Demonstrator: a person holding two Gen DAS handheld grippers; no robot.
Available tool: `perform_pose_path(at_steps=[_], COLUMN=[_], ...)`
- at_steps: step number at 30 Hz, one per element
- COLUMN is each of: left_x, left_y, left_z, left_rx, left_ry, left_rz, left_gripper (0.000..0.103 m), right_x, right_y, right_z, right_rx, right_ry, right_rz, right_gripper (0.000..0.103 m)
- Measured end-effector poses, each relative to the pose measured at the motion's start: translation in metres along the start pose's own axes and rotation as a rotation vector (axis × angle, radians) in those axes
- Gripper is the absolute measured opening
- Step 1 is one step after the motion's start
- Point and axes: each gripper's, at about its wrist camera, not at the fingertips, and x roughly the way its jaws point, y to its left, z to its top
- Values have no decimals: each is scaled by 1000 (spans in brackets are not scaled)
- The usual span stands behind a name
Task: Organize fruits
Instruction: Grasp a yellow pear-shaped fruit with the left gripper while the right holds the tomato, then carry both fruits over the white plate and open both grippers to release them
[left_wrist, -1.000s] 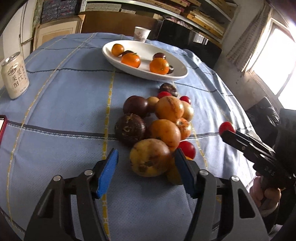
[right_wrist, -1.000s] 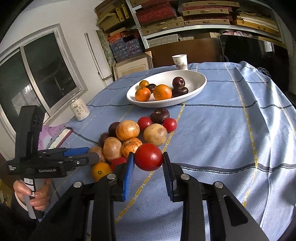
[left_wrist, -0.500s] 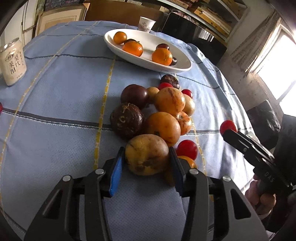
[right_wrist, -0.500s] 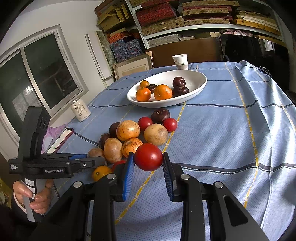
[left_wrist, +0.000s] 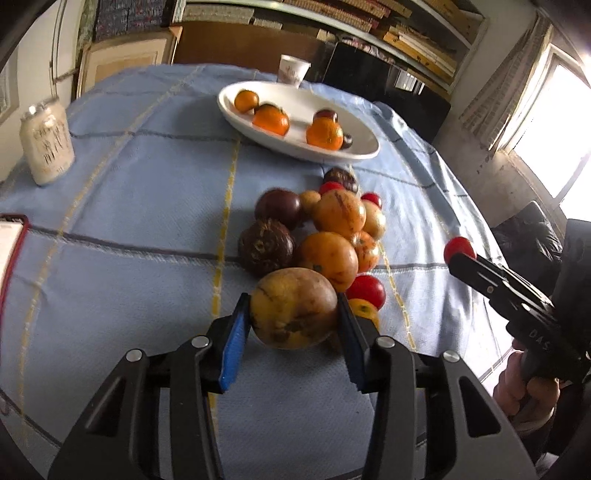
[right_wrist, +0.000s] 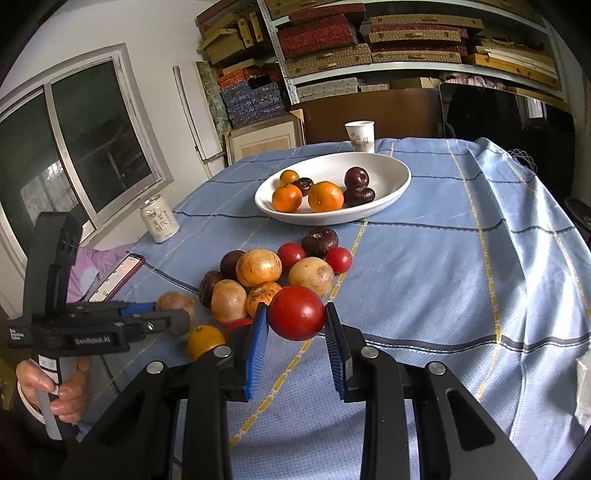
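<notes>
My left gripper (left_wrist: 293, 314) is shut on a yellow-brown passion fruit (left_wrist: 293, 308) at the near end of a fruit pile (left_wrist: 325, 236) on the blue tablecloth. It also shows in the right wrist view (right_wrist: 173, 317), lifted a little. My right gripper (right_wrist: 295, 317) is shut on a red tomato (right_wrist: 296, 312) and holds it above the cloth, right of the pile (right_wrist: 273, 273). A white oval bowl (right_wrist: 388, 181) holds oranges and dark fruits at the far side; it also shows in the left wrist view (left_wrist: 295, 110).
A white drink can (left_wrist: 46, 146) stands at the far left. A phone (right_wrist: 116, 277) lies near the left table edge. A paper cup (right_wrist: 360, 136) stands behind the bowl. Shelves and boxes line the back wall.
My left gripper moved forward and closed on the yellow-brown passion fruit, then lifted it slightly. My right gripper stays shut on the tomato, almost still.
</notes>
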Motion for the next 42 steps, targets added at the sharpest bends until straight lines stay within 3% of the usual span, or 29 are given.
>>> perform_pose_path(at_steps=[6, 10, 14, 19, 23, 30, 36, 37, 38, 39, 40, 42], left_x=[-32, -48, -42, 5, 70, 148, 170, 169, 166, 158, 147, 124], left_y=[-6, -15, -24, -30, -26, -20, -16, -16, -17, -17, -18, -20], left_z=[31, 77, 132, 194, 233, 257, 261, 261, 261, 261, 260, 258], left_rx=[88, 152, 195, 214, 190, 187, 182, 183, 186, 190, 195, 210], left_ry=[-70, -130, -184, -166, -97, -8, 20, 13, 1, -32, -73, -116], left_rz=[14, -1, 41, 48, 73, 127, 155, 160, 175, 202, 222, 219], left_gripper=[44, 44, 44, 44, 44, 44, 46, 56, 75, 84, 92, 92], right_x=[-15, -18, 3, 62, 113, 168, 189, 189, 188, 183, 177, 158], right_y=[8, 6, -11, -51, -76, -105, -112, -112, -112, -111, -110, -103], right_z=[27, 70, 117, 160, 177, 181, 179, 180, 180, 180, 181, 184], right_rx=[-46, -68, -33, 88, 120, 162, 165, 168, 178, 184, 183, 175], right_ry=[-11, -35, -52, -4, 40, 112, 148, 150, 156, 145, 134, 101], right_rz=[31, 47, 29, -5, -74, -120, -129, -127, -110, -104, -106, -92], right_gripper=[31, 31, 31, 31, 31, 31, 32, 37, 44, 51, 52, 54])
